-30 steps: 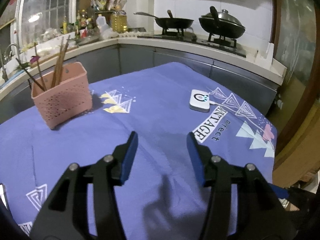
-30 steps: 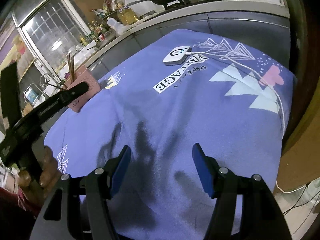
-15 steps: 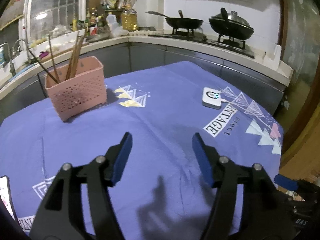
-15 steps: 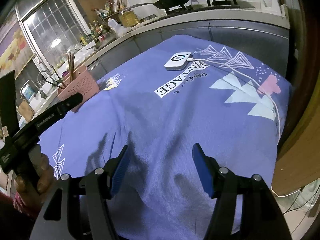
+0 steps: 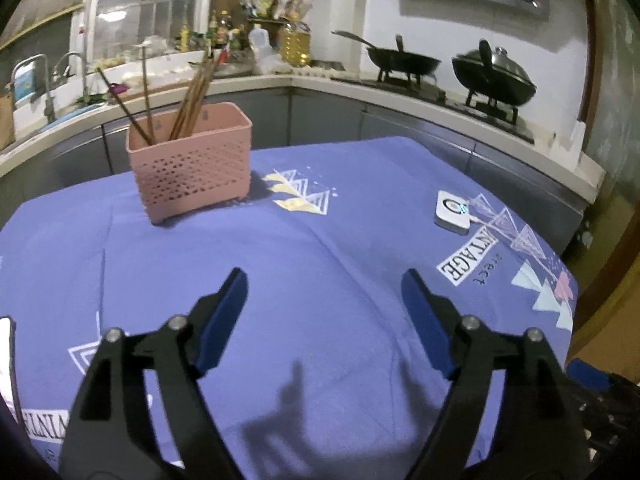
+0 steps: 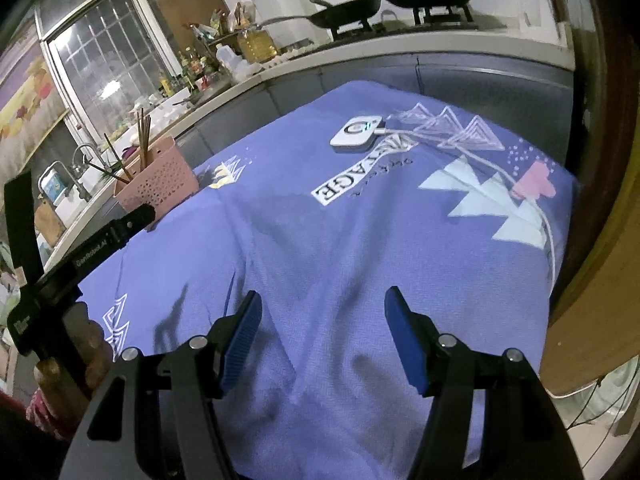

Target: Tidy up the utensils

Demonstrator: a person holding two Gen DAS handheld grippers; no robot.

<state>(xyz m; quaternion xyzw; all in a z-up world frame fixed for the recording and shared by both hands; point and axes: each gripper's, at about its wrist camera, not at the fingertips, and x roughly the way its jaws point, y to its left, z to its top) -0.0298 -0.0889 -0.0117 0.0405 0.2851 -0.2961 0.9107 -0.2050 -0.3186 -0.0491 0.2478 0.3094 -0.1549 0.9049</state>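
Note:
A pink perforated utensil basket (image 5: 191, 164) stands at the far left of the purple tablecloth (image 5: 320, 248). Several brown chopsticks (image 5: 196, 94) stand in it, leaning apart. My left gripper (image 5: 324, 280) is open and empty, above the cloth well short of the basket. My right gripper (image 6: 323, 300) is open and empty, nearer the table's front right. In the right wrist view the basket (image 6: 158, 182) sits far left, behind the body of the left gripper (image 6: 80, 252).
A small white device with a cable (image 5: 454, 211) lies on the cloth at the right, also in the right wrist view (image 6: 357, 133). A kitchen counter (image 5: 400, 92) with two black woks (image 5: 494, 80) runs behind the table. The table's right edge drops off near a wooden door (image 6: 592, 280).
The left gripper has pulled back and lifted, so the basket now sits closer to centre. Its jaws have opened wider. The right gripper has drawn back slightly and stays open.

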